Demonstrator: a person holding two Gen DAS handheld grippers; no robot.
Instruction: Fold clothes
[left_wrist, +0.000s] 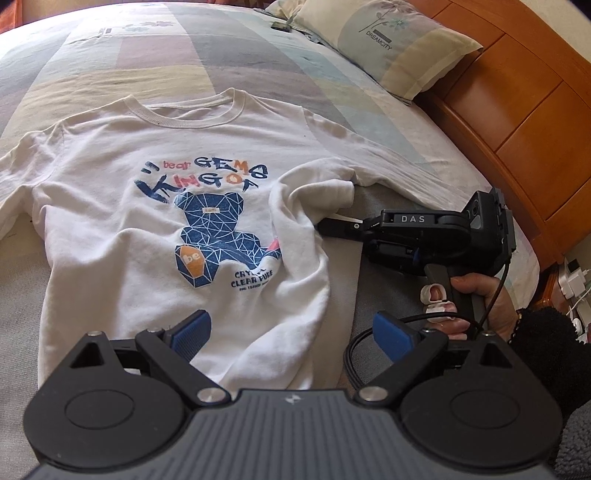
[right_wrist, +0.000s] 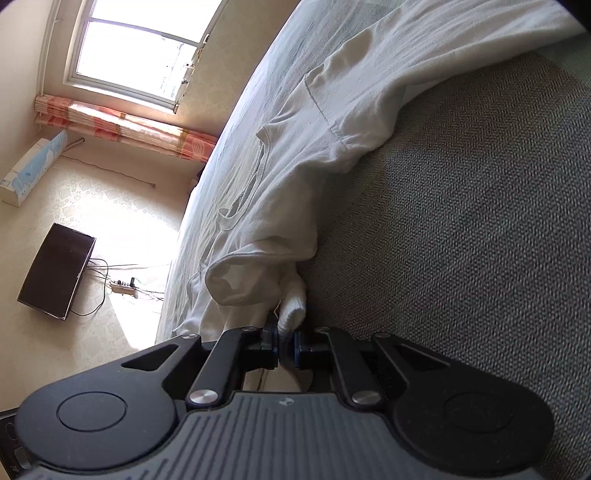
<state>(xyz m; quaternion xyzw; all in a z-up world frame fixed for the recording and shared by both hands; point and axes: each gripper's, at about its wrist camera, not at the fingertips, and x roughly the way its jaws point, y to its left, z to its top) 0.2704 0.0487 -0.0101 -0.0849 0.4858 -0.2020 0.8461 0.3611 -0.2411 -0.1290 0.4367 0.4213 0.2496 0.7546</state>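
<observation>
White cotton T-shirt (left_wrist: 122, 236) with ribbed collar and faceted blue bear print, lying face up on the grey woven bed cover (left_wrist: 373, 206), collar toward the patchwork sheet (left_wrist: 155, 55) and pillow (left_wrist: 391, 48) at the bed's head, beside the wooden headboard (left_wrist: 517, 107). Left gripper (left_wrist: 291, 334): ridged blue pads spread wide above the hem, empty. Right gripper (right_wrist: 285, 345): pressed together, pinching a bunched fold of sleeve. The shirt's far sleeve is cut off at the frame edge.
</observation>
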